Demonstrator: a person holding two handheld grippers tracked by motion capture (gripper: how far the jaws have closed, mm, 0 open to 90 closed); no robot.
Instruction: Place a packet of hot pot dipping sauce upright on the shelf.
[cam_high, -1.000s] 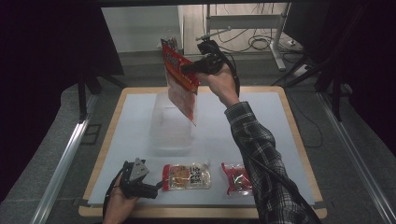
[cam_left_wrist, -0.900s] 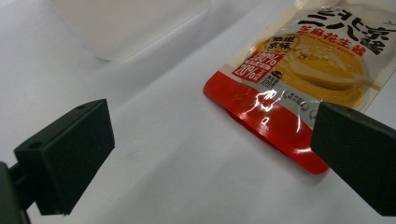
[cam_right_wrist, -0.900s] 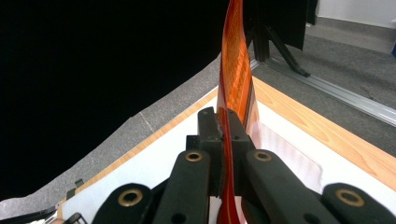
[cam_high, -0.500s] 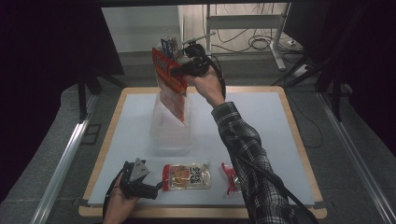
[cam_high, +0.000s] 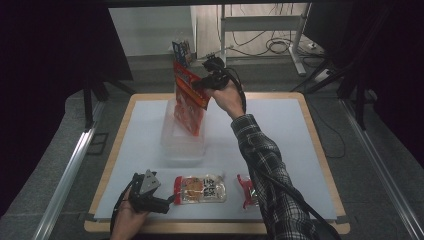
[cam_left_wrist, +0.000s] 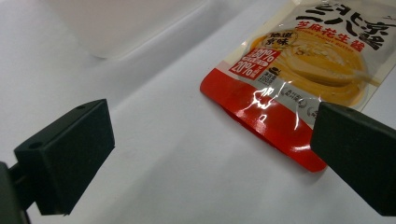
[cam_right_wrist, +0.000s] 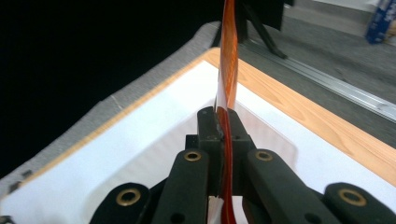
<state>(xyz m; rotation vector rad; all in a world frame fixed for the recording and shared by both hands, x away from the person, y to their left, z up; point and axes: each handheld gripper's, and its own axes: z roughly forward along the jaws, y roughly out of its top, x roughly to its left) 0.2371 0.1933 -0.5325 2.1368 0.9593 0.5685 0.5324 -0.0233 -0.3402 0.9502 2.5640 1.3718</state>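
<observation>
Bright tabletop, dark surroundings, slight blur

The white-topped wooden table (cam_high: 280, 125) is seen from above and in front; each gripper view is set close behind black jaws, apparently sharing the table's white surface with it

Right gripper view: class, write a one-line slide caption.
Right gripper clamps a red packet edge-on above the clear container on the white table.
</observation>
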